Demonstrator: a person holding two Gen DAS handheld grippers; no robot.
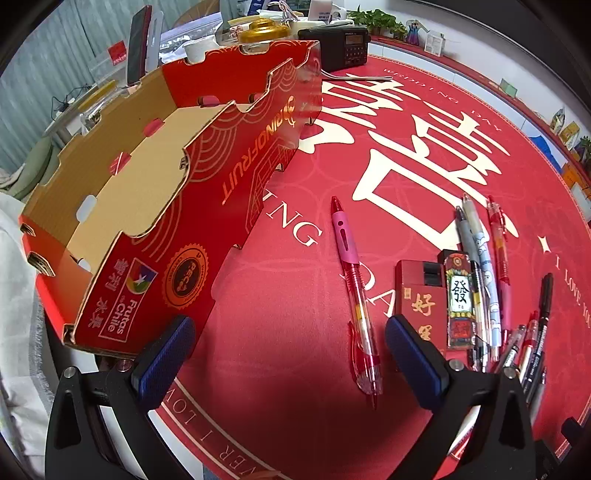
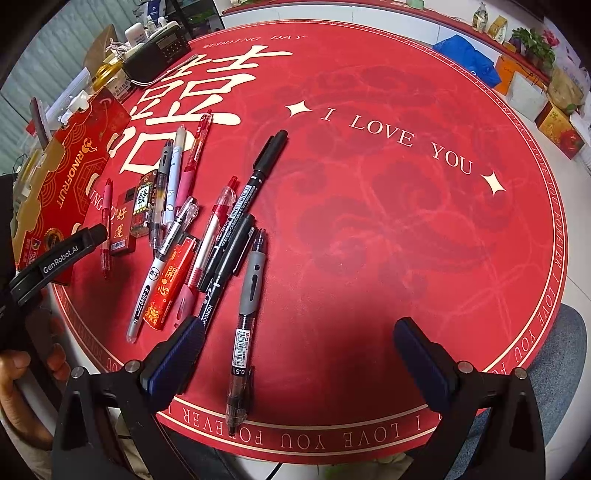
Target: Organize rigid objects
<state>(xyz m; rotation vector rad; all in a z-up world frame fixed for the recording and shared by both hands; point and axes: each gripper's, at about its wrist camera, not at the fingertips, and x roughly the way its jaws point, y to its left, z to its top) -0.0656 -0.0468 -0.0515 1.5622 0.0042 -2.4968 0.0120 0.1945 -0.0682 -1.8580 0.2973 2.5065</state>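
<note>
A pink and red pen [image 1: 351, 280] lies alone on the red round mat, just ahead of my open, empty left gripper [image 1: 290, 350]. A red cardboard fruit tray [image 1: 207, 206] stands to its left, with nothing visible inside. Right of it are a red lighter box [image 1: 419, 295], a mahjong-print lighter [image 1: 458, 299] and several pens [image 1: 491, 266]. My right gripper [image 2: 299, 354] is open and empty over a grey-grip black pen [image 2: 245, 317]. The pen pile [image 2: 207, 229], a red lighter [image 2: 168, 288] and the tray [image 2: 62, 184] lie to its left. The left gripper [image 2: 59, 254] shows there.
A black radio [image 1: 340, 48] with its antenna down, a gold-lidded jar [image 1: 262, 31] and clutter sit behind the tray. The mat's right half [image 2: 406, 221] is bare. Boxes and plants [image 2: 535, 74] stand on the floor beyond. The table edge is close below both grippers.
</note>
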